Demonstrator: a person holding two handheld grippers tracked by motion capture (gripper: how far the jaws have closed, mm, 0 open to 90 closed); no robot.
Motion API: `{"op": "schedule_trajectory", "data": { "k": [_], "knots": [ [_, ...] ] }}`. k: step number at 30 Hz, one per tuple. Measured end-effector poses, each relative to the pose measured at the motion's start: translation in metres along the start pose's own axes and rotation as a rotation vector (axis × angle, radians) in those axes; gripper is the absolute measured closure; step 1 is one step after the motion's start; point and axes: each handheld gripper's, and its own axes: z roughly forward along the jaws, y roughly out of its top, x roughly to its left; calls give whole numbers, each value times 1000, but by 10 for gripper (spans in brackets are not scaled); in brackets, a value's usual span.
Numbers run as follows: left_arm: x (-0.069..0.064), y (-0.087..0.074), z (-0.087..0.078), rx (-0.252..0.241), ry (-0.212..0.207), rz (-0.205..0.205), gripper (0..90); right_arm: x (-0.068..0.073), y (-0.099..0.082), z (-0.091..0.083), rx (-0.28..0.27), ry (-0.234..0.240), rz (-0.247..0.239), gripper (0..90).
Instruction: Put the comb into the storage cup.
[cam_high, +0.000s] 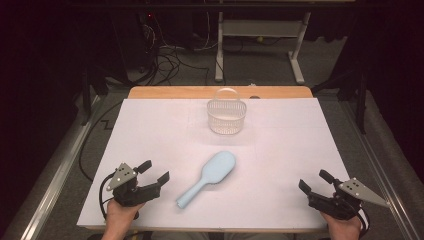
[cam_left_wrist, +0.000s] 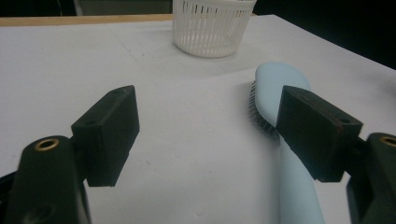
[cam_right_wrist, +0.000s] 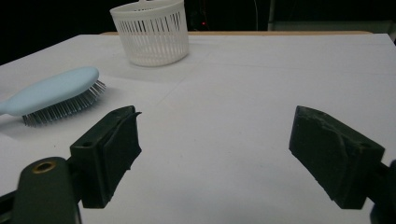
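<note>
A light blue hairbrush (cam_high: 209, 177) lies bristles down in the middle of the white table, its handle pointing to the near left. My left gripper (cam_high: 154, 172) rests open at the near left, just left of the brush handle; in the left gripper view the hairbrush (cam_left_wrist: 275, 93) lies behind the right jaw. My right gripper (cam_high: 315, 181) sits open at the near right corner with nothing between its jaws. The right gripper view has the hairbrush (cam_right_wrist: 53, 95) at far left. A white slatted basket (cam_high: 226, 115) with a raised handle stands at the far middle.
The white sheet (cam_high: 150, 130) covers a wooden table whose far edge (cam_high: 175, 92) is bare. Beyond the table are a dark floor with cables (cam_high: 170, 60) and a white desk frame (cam_high: 260, 35). The basket (cam_left_wrist: 212, 28) (cam_right_wrist: 152, 32) stands upright and looks empty.
</note>
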Motion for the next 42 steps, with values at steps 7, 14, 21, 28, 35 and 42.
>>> {"op": "schedule_trajectory", "data": {
  "k": [7,14,21,28,35,42],
  "knots": [
    [-7,2,4,4,-9,15,208,1,0,0,-4,5,-8,165],
    [-12,5,10,13,-33,26,209,-1,0,1,-2,-2,3,165],
    [-16,6,11,13,-49,27,209,1,1,1,-1,-3,-3,165],
    [-22,10,16,18,-66,41,210,1,1,1,-4,-6,-7,165],
    [-30,16,26,39,-92,53,210,1,1,1,-4,-8,-5,165],
    [-34,19,32,44,-103,59,211,1,1,0,-4,-9,-6,165]
  ]
}}
